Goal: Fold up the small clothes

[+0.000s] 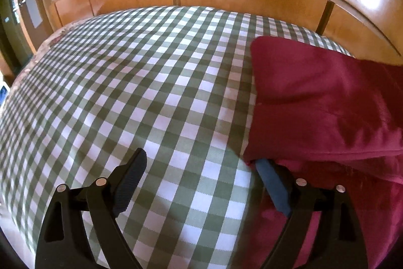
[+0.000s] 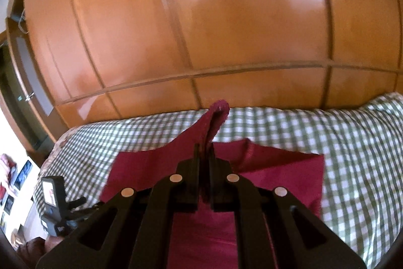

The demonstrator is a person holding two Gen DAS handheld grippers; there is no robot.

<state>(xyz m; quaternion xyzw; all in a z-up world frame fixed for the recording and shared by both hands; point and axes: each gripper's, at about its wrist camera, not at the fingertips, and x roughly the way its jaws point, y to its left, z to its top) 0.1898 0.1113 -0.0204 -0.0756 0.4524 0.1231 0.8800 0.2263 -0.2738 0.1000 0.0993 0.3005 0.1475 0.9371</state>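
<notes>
The left gripper [image 1: 201, 168] points steeply downward with its jaws spread wide. The right gripper [image 2: 204, 150] tilts gently downward, jaws clamped together.

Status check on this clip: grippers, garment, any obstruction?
Right gripper shut on a raised edge of the maroon garment. Left gripper open, empty, one finger at the cloth's edge. Garment on checked bedspread. Nothing in the way.

both grippers are black plastic with silver rivets. the left gripper [image 1: 201, 163] has blue textured pads [image 1: 273, 187]. the right gripper [image 2: 204, 150] has slim black fingers [image 2: 195, 168].
</notes>
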